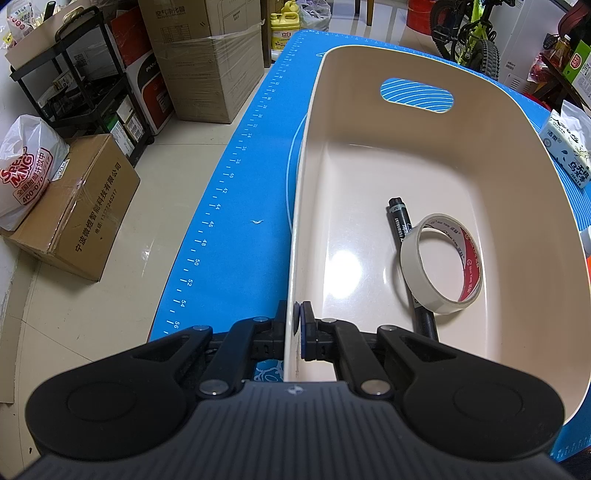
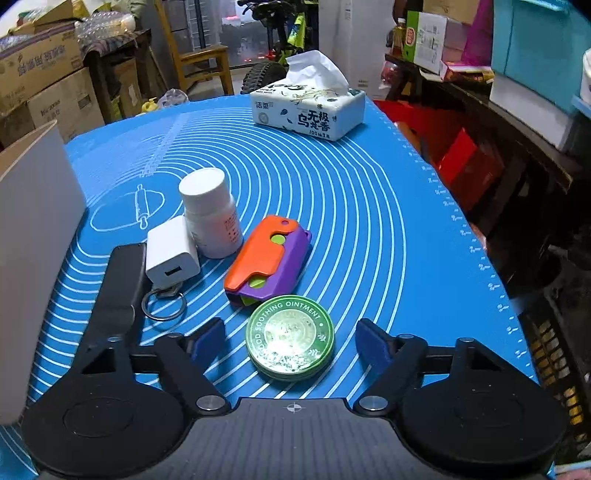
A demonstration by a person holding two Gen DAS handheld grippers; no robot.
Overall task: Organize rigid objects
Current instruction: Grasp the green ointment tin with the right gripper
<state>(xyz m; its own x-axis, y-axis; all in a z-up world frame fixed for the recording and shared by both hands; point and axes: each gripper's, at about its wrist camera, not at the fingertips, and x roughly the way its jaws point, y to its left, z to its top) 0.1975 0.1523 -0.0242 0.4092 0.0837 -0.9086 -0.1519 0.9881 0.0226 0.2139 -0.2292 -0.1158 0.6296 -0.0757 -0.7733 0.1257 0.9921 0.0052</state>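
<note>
My left gripper is shut on the left wall of a cream plastic bin. A roll of white tape rests on a black marker on the bin's floor. My right gripper hangs open low over the blue mat. A round green ointment tin lies between its blue pads, with a gap on each side. Just beyond the tin lie an orange and purple toy knife, a white pill bottle, a white charger and a key ring.
A tissue pack sits at the mat's far end. The bin's outer wall stands at the left of the right wrist view, with a flat black object beside it. Cardboard boxes, a black rack and a bicycle surround the table.
</note>
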